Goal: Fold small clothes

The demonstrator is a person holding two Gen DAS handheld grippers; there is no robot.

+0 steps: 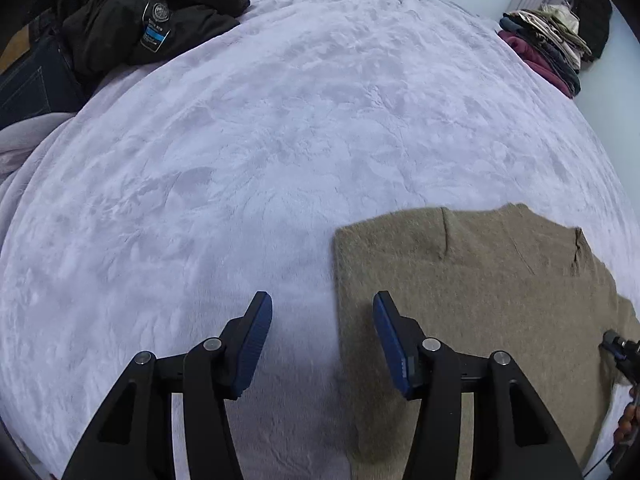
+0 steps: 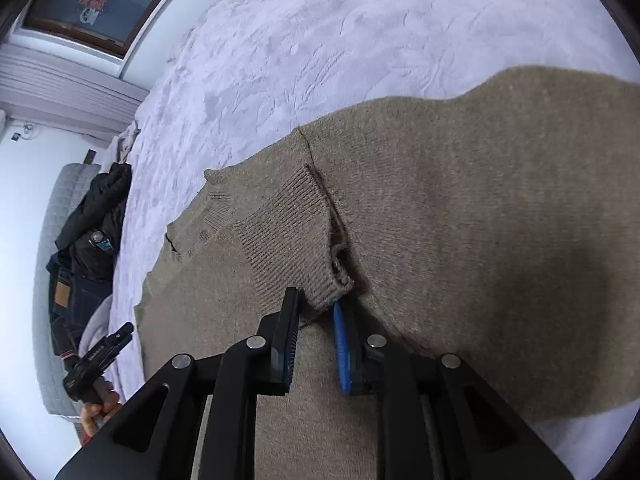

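The left gripper (image 1: pixel 322 308) hangs with jaws apart and empty over the left edge of the tan knitted sweater (image 1: pixel 472 288), which lies flat on the lilac plush blanket (image 1: pixel 260 152), while the right gripper (image 2: pixel 316 308), jaws slightly parted, has the sweater's ribbed cuff (image 2: pixel 320 284) at its fingertips, a pile of dark clothes (image 1: pixel 132 20) well beyond the sweater.

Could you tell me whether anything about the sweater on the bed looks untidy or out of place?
Yes: the sweater lies mostly flat, but its ribbed cuff is bunched up between the right gripper fingers.
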